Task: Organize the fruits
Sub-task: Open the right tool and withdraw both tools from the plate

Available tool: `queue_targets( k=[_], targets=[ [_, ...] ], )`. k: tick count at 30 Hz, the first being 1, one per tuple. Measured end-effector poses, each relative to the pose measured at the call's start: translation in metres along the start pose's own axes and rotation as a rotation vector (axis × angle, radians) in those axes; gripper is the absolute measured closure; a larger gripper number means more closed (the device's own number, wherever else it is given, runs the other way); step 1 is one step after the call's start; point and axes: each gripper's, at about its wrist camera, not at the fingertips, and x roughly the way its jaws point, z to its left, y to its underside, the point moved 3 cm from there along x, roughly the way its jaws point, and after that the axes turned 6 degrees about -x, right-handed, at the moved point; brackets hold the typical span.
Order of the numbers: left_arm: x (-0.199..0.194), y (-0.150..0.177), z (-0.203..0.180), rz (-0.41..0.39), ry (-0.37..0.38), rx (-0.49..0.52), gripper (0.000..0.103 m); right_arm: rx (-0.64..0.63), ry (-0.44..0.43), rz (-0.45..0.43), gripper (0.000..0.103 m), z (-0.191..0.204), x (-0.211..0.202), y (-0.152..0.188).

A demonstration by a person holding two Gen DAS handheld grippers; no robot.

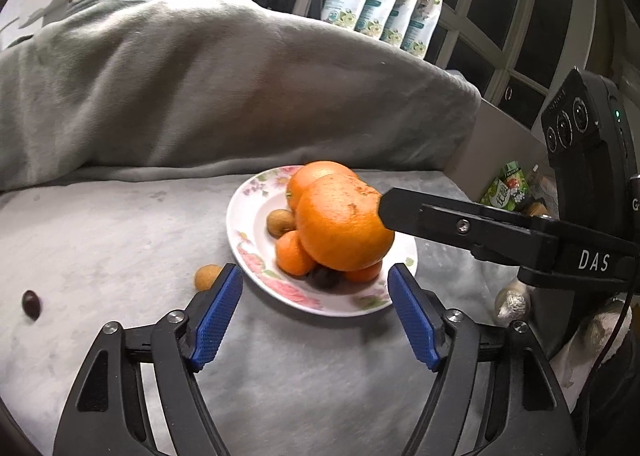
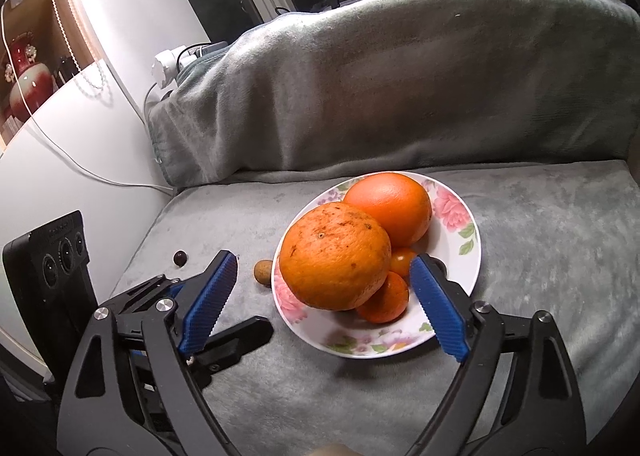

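A floral plate (image 1: 256, 256) (image 2: 460, 288) on the grey blanket holds two large oranges (image 1: 344, 224) (image 2: 336, 256), a few small tangerines (image 1: 294, 252) (image 2: 384, 298), a brown longan (image 1: 280, 221) and a dark fruit (image 1: 324, 278). A longan (image 1: 207, 276) (image 2: 263, 271) lies just left of the plate. A dark fruit (image 1: 31, 303) (image 2: 180, 257) lies farther left. My left gripper (image 1: 316, 316) is open and empty in front of the plate. My right gripper (image 2: 324, 304) is open, its fingers wide either side of the near large orange, not touching it.
A blanket-covered hump (image 1: 200, 88) rises behind the plate. Several refill pouches (image 1: 384, 4) stand by the window. A white wall and cable (image 2: 80, 160) are at the left. The right gripper's arm (image 1: 500, 228) reaches in from the right.
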Motion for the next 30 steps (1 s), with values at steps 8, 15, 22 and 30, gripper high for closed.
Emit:
queue_targets(
  k=[8, 15, 22, 30],
  targets=[
    [-0.017, 0.007, 0.021, -0.014, -0.038, -0.013, 0.028, -0.04, -0.003, -0.042, 0.012, 0.017, -0.009, 0.004],
    [-0.036, 0.02, 0.053, -0.016, -0.107, -0.025, 0.028, -0.131, 0.0, -0.062, 0.012, 0.046, -0.013, 0.01],
    [-0.054, 0.026, 0.079, -0.031, -0.16, -0.045, 0.028, -0.176, -0.05, -0.03, 0.018, 0.082, -0.001, 0.022],
    [-0.068, 0.026, 0.107, -0.042, -0.174, -0.076, 0.028, -0.113, -0.041, 0.08, 0.044, 0.108, 0.04, 0.046]
  ],
)
